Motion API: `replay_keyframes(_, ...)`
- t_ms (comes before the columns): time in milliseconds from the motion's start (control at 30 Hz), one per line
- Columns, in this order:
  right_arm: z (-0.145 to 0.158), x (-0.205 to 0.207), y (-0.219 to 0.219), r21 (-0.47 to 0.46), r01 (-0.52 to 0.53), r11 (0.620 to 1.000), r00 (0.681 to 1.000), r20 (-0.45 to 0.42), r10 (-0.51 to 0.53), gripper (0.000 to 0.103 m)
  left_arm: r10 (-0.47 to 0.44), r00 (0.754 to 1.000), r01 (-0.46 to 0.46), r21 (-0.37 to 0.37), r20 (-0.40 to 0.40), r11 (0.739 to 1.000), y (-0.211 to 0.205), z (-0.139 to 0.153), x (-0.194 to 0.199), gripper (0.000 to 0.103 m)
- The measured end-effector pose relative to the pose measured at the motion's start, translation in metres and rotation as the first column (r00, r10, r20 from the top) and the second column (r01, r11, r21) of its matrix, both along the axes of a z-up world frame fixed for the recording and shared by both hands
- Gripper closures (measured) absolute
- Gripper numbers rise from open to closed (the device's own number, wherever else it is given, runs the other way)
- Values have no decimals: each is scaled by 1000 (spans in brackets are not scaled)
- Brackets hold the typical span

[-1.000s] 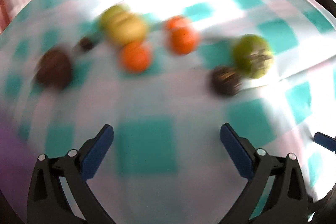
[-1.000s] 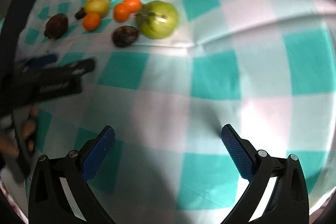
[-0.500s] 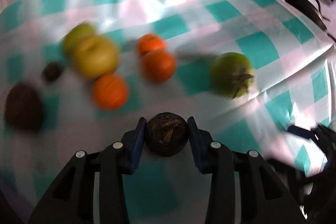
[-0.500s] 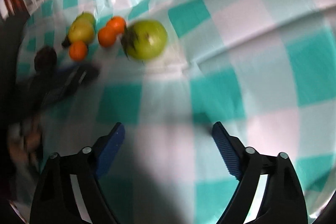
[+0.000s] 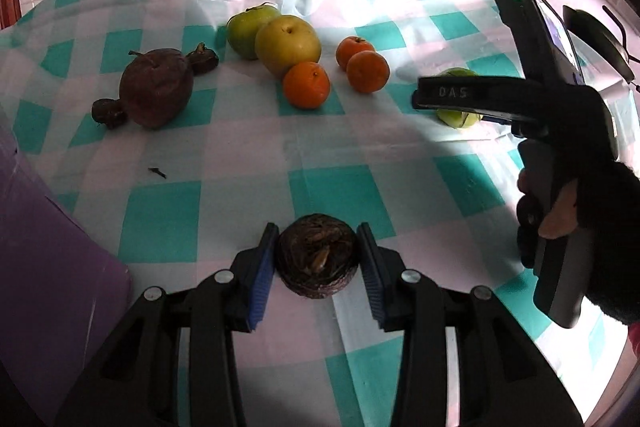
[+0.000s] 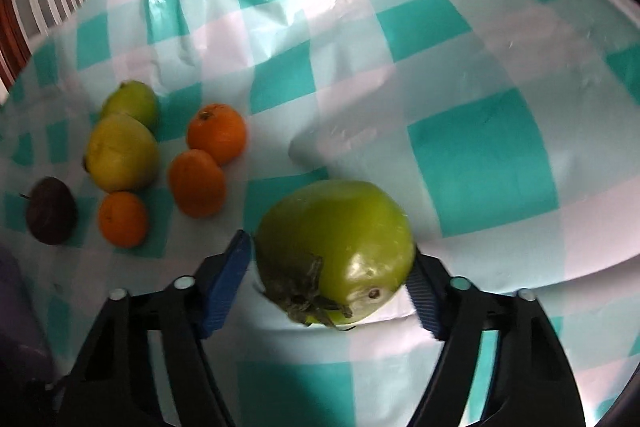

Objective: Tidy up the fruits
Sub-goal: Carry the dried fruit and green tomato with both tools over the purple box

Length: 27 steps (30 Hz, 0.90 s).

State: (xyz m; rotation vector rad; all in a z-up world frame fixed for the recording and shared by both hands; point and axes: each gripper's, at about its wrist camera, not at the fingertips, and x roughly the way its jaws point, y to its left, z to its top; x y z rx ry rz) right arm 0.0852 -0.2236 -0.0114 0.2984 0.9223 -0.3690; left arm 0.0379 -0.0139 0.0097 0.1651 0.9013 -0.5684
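My left gripper (image 5: 318, 259) is shut on a small dark wrinkled fruit (image 5: 318, 261) and holds it over the checked tablecloth (image 5: 360, 147). My right gripper (image 6: 330, 267) is closed around a green persimmon (image 6: 340, 247), its blue pads touching both sides; it also shows in the left wrist view (image 5: 458, 115) behind the right gripper body. Three oranges (image 5: 306, 85), a yellow pear (image 5: 288, 43) and a green apple (image 5: 250, 29) lie in a cluster further back. A large dark red fruit (image 5: 156, 87) with two small dark fruits (image 5: 108, 113) lies to the left.
A purple object (image 5: 48, 247) fills the lower left of the left wrist view. A hand in a black sleeve (image 5: 592, 227) holds the right gripper at the right side. Kitchen furniture stands beyond the table's far edge.
My left gripper closed on the small dark fruit and pulled it back toward the near side. My right gripper moved in and closed around the green persimmon.
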Motion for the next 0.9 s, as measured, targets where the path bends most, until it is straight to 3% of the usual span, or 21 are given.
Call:
replay_keyframes(233,3,-18,-6,28,-93,995,996,-12,94,41,-2,999,0,65,32,998,-13,-1,-3,63)
replay_keyframes(500,13,-98,2,63,-200,978,976,-76,204,41,14,998,-22,130,56,991,-20,-1,-9,63)
replay_keyframes(667,31,-172,18,112,-321,940,941,-78,330,41,50,998,-44,145,-40,988,-23,9,-32,63)
replay_keyframes(900,53,-229,13,174,-410,895,904,-55,425,41,51,985,-30,123,-167,992,-47,30,-110,63)
